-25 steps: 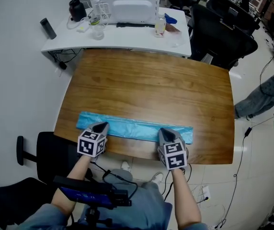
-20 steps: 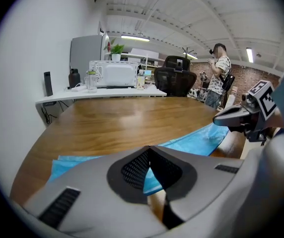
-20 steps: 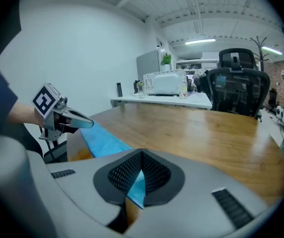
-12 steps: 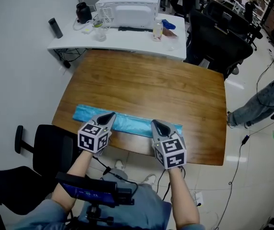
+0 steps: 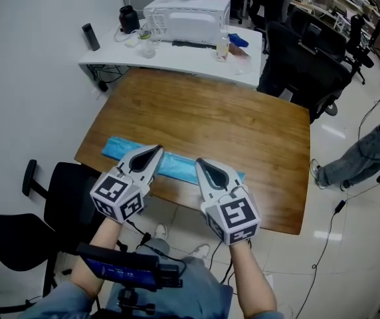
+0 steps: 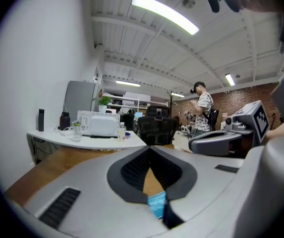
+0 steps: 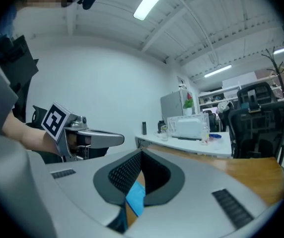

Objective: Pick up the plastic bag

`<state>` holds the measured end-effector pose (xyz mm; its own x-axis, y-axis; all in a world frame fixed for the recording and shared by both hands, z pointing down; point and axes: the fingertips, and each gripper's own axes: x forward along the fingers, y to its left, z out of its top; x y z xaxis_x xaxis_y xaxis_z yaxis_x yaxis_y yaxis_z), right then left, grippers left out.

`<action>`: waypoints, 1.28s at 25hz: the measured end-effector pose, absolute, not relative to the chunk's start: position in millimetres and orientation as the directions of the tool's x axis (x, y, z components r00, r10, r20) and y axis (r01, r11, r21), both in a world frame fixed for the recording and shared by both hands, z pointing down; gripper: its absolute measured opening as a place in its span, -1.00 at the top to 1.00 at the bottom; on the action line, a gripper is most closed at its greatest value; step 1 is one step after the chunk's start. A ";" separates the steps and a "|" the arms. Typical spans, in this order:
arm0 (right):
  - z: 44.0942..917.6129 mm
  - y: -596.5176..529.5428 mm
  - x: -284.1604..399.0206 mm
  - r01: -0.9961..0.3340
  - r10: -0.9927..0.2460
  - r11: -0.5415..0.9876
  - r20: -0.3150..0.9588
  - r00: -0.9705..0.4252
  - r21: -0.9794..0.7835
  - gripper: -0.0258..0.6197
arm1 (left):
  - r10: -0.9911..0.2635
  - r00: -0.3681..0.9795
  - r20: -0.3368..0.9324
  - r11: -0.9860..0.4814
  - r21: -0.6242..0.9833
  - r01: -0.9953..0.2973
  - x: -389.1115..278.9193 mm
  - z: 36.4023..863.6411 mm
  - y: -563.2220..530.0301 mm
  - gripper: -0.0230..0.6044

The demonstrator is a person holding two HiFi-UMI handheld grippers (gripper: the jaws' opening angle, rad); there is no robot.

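Observation:
The blue plastic bag (image 5: 177, 166) lies flat as a long strip near the front edge of the wooden table (image 5: 210, 111). My left gripper (image 5: 158, 149) is raised over its middle with the jaws shut. My right gripper (image 5: 200, 162) hovers close beside it, also shut. Both tips overlap the bag in the head view, and I cannot tell whether they touch it. In the left gripper view a blue piece of bag (image 6: 157, 202) shows through the gap below the closed tips (image 6: 150, 150). The right gripper view shows the same blue (image 7: 136, 198) under its jaws (image 7: 141, 153).
A white desk behind the table carries a microwave (image 5: 187, 15), bottles and a dark flask. Black office chairs (image 5: 303, 58) stand at the back right, another chair (image 5: 64, 185) at the front left. A person's legs (image 5: 369, 138) are on the right.
Both grippers have risen toward the camera and come closer together. The bag has stayed flat on the table.

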<state>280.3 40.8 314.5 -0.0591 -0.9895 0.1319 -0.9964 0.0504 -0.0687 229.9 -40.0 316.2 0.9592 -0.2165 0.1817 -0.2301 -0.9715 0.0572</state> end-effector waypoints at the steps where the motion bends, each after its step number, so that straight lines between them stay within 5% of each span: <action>1: 304.0 42.6 276.1 -0.997 -0.992 0.056 0.110 -0.063 -0.061 0.92 | -0.209 0.967 0.149 -0.975 0.041 -0.217 229.0 305.4 -34.0 0.89; 8: 261.7 45.7 244.3 -0.998 -0.999 0.052 0.012 -0.052 -0.035 0.92 | -0.179 0.983 0.037 -0.984 -0.009 -0.179 211.7 269.9 -25.8 0.89; 32: 249.4 14.9 167.7 -0.996 -0.995 -0.093 0.037 0.092 -0.008 0.92 | -0.071 0.997 -0.041 -0.996 -0.043 -0.073 133.2 246.6 -59.5 0.89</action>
